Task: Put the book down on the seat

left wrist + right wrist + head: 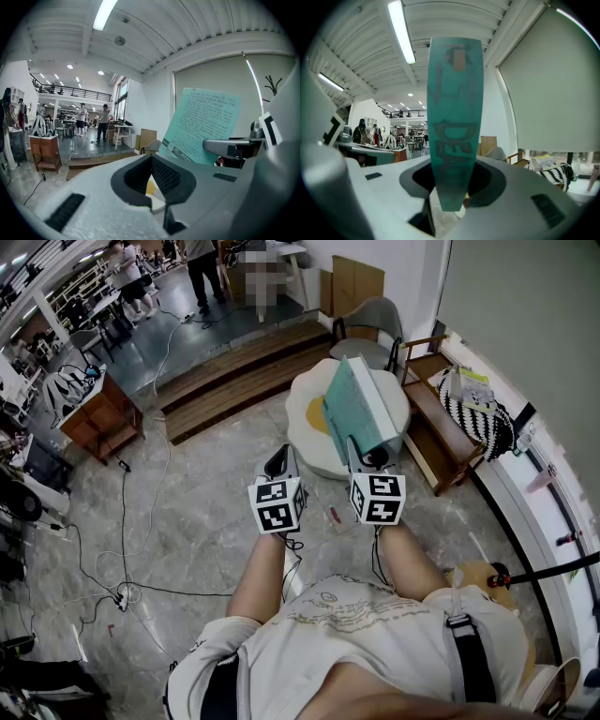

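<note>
A thin teal book [352, 412] stands upright in my right gripper [364, 457], which is shut on its lower edge; its spine [453, 122] rises straight up between the jaws in the right gripper view. From the left gripper view I see its printed back cover [202, 124]. The book hangs over the near edge of a white flower-shaped seat [314, 442] with a yellow centre. My left gripper [281, 465] is beside the right one, jaws shut with nothing between them, short of the seat.
Behind the seat stand a grey armchair [370, 329] and a wooden side table [441, 423] with a black-and-white striped bag [478, 413]. Wooden steps [239, 376] run at the back left. Cables [122, 559] trail over the marble floor; a wooden cabinet [98, 418] stands left.
</note>
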`<state>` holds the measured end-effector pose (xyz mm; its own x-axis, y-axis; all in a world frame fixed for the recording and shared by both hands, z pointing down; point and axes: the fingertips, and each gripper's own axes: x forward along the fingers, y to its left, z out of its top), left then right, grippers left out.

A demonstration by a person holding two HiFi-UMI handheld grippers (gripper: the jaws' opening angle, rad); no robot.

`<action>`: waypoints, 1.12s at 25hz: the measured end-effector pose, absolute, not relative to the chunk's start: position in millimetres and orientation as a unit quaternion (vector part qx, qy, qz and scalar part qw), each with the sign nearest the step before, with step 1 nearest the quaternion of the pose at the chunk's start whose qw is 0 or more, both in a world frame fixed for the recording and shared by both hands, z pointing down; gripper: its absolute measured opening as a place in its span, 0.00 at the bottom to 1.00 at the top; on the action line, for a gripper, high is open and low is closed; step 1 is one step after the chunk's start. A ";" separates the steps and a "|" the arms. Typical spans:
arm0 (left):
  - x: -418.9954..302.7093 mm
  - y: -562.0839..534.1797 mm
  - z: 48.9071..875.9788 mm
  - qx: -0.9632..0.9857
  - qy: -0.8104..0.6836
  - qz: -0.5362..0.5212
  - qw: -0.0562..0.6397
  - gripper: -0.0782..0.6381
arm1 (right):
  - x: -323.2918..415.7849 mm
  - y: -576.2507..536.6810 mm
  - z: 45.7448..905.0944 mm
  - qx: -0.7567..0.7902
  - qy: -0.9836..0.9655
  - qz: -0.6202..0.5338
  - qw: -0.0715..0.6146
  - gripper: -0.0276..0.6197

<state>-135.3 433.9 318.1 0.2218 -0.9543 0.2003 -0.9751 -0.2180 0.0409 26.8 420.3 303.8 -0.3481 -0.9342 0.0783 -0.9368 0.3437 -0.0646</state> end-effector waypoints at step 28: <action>-200.7 431.0 333.3 0.805 -0.583 0.075 0.082 0.14 | -50.9 431.4 309.7 0.593 -0.804 0.040 0.024 0.30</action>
